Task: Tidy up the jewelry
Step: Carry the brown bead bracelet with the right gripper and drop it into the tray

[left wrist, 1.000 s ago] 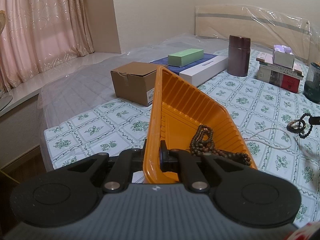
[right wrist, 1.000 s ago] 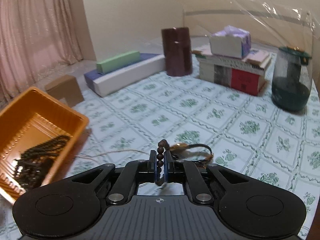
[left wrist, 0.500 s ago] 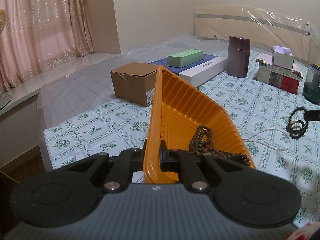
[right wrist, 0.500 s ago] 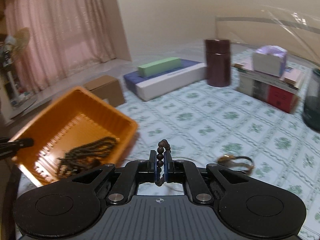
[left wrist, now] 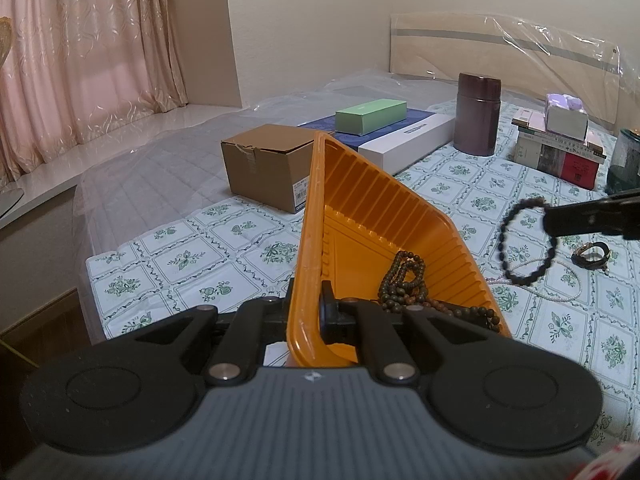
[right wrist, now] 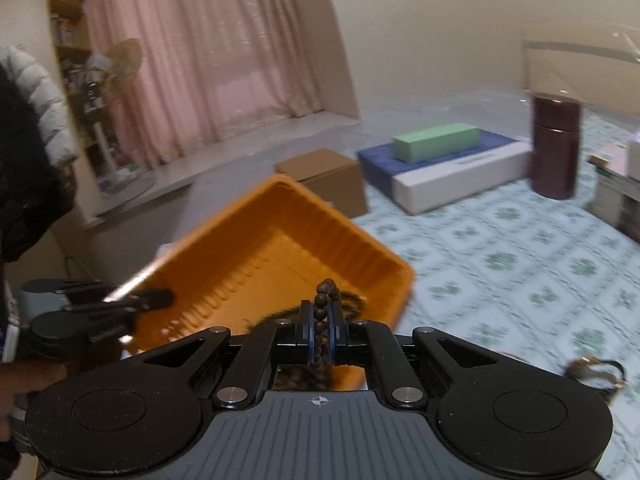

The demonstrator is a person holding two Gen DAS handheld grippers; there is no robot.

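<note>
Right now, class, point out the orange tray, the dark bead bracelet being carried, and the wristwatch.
orange tray point(left wrist: 372, 196): left wrist view, ribbed inner wall.
dark bead bracelet point(left wrist: 505, 232): left wrist view, loop's left side.
wristwatch point(left wrist: 591, 255): left wrist view, strap.

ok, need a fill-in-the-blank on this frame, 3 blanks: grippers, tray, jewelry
1. The left gripper is clamped on the rim of the ____ tray.
2. The right gripper holds a dark beaded ____.
3. A wristwatch lies on the ____, outside the tray.

Missing words: orange; bracelet; bedsheet
</note>
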